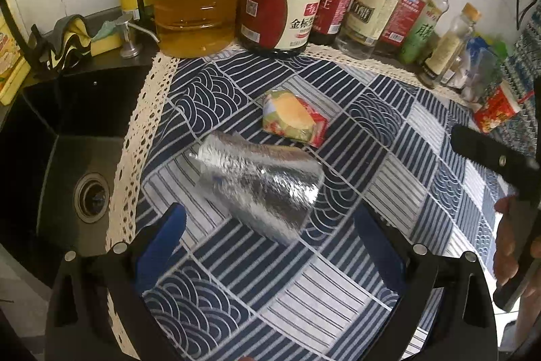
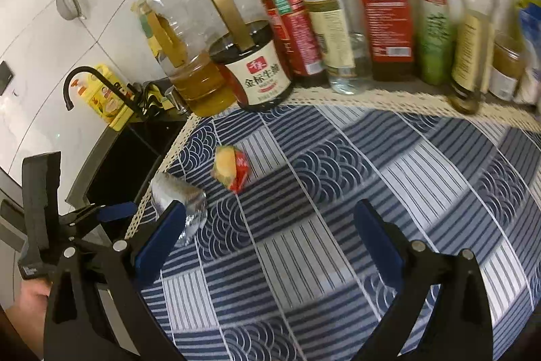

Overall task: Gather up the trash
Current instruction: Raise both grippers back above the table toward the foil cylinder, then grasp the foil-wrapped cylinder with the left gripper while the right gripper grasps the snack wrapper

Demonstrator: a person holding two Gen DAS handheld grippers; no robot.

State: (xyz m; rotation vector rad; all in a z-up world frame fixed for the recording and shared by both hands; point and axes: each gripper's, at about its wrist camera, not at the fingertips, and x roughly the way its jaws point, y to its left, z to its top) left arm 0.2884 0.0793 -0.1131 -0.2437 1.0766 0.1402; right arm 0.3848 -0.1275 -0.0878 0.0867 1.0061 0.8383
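A crumpled silver foil wrapper (image 1: pixel 260 185) lies on the blue patterned cloth (image 1: pixel 304 293), just ahead of my left gripper (image 1: pixel 270 242), which is open and empty above the cloth. A small red, green and yellow snack packet (image 1: pixel 294 120) lies just beyond the foil. In the right wrist view the foil (image 2: pixel 179 202) sits at the cloth's left edge, partly behind my left fingertip, with the packet (image 2: pixel 231 170) beyond it. My right gripper (image 2: pixel 270 235) is open and empty over bare cloth, to the right of both. The left gripper also shows there (image 2: pixel 111 212).
A row of oil, soy sauce and vinegar bottles (image 1: pixel 280 16) stands along the back wall. A black sink (image 1: pixel 67 158) with a drain drops off left of the cloth's lace edge. Sponges and a soap pump (image 1: pixel 130 36) sit behind it. Packets (image 1: pixel 497 110) lie at right.
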